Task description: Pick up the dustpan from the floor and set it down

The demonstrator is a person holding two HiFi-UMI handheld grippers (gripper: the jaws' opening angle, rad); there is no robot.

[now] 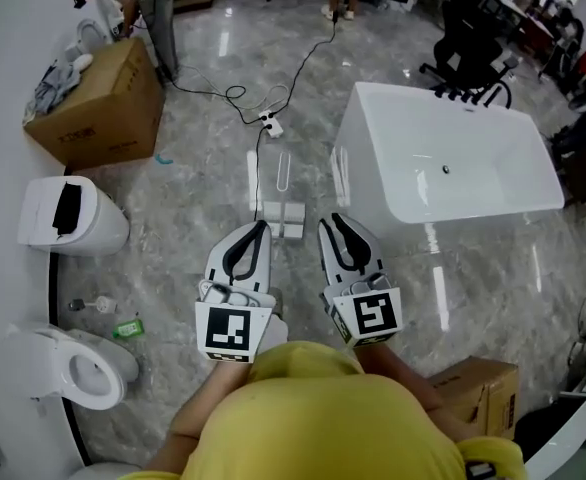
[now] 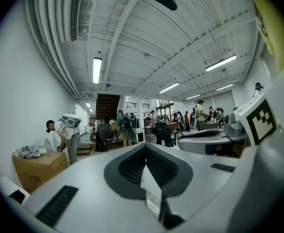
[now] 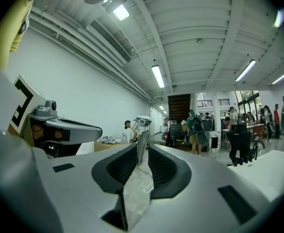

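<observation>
W/ left gripper (image 1: 261,228) fingers shut, empty, & right gripper (image 1: 334,220) barely ajar, empty, best widen both, dip low to white long-handled dustpan (image 1: 283,216) on grey marble floor (image 1: 193,188) ahead.

Head cam's up top, tilted steeply down at the floor (image 1: 203,168), right over the left gripper (image 1: 262,228) and right gripper (image 1: 335,220). Each gripper cam rides low, looking level along its jaws down the room. All three catch the cardboard box (image 1: 98,103); each gripper cam also clips the other gripper.
</observation>
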